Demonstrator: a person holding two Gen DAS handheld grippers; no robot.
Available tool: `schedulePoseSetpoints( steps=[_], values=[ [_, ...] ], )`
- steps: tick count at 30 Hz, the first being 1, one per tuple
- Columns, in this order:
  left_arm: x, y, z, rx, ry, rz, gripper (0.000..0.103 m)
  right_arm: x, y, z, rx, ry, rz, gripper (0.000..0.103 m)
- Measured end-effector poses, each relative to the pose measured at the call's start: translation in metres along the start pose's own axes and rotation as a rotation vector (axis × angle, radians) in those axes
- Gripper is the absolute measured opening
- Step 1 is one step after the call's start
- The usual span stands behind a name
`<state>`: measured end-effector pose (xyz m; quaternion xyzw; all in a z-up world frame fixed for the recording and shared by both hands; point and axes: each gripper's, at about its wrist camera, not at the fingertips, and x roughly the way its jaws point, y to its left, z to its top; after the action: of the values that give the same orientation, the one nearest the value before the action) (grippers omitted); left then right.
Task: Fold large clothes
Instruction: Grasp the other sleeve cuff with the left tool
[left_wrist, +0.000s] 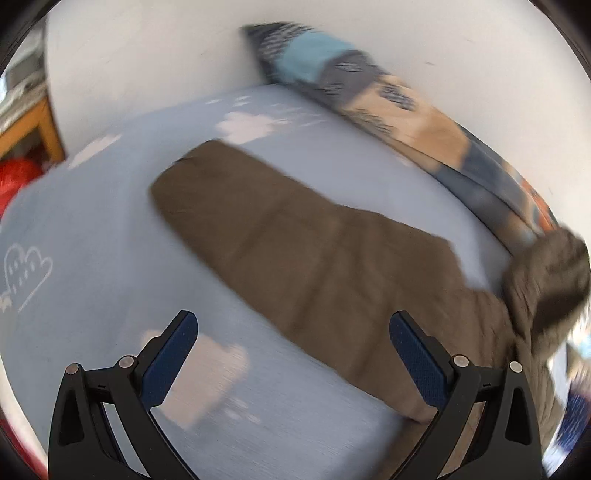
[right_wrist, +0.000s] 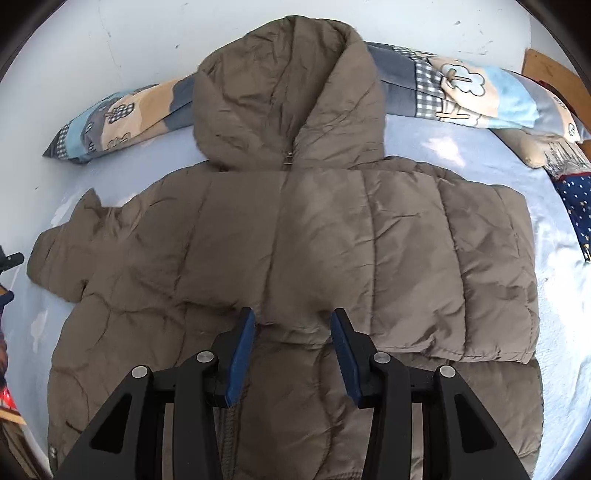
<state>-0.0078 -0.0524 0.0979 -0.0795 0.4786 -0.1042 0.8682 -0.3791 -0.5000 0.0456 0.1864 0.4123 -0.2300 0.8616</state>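
While jacket (right_wrist: 295, 258) lies flat, one sleeve folded | left gripper (left_wrist: 293, 354) wide open, empty | right gripper (right_wrist: 293, 347) half-open, empty | next: fold other sleeve (left_wrist: 258, 221).

1. A home bedroom: a bed (right_wrist: 461, 147) with a light blue sheet printed with white clouds.
2. A patchwork-print pillow (right_wrist: 476, 92) lies along the plain white wall (right_wrist: 110, 44).
3. A wooden furniture frame (left_wrist: 44, 129) stands beside the bed.
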Motion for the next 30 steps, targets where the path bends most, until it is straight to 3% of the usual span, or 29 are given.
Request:
schedulePoseSetpoints(
  steps=[2,7,11,19,23,30],
  values=[
    [0.012,0.035,0.016,-0.085,0.031,-0.018,0.103,-0.006,0.003,0.001,-0.011,-0.02,0.006,0.046],
    [0.033,0.118,0.045,-0.388,0.073,-0.214,0.101,-0.015,0.008,0.001,-0.021,-0.049,0.034,0.046],
    [0.048,0.153,0.058,-0.483,0.044,-0.31,0.069,-0.014,0.013,-0.001,-0.037,-0.049,0.033,0.046],
    [0.095,0.188,0.069,-0.674,0.01,-0.475,0.058,-0.014,0.012,-0.001,-0.053,-0.065,0.018,0.046],
    [0.111,0.185,0.076,-0.674,-0.01,-0.41,0.056,-0.011,0.012,-0.002,-0.063,-0.061,0.01,0.046],
    [0.121,0.185,0.076,-0.691,-0.077,-0.385,0.055,-0.007,0.009,-0.003,-0.066,-0.055,0.01,0.046]
  ],
)
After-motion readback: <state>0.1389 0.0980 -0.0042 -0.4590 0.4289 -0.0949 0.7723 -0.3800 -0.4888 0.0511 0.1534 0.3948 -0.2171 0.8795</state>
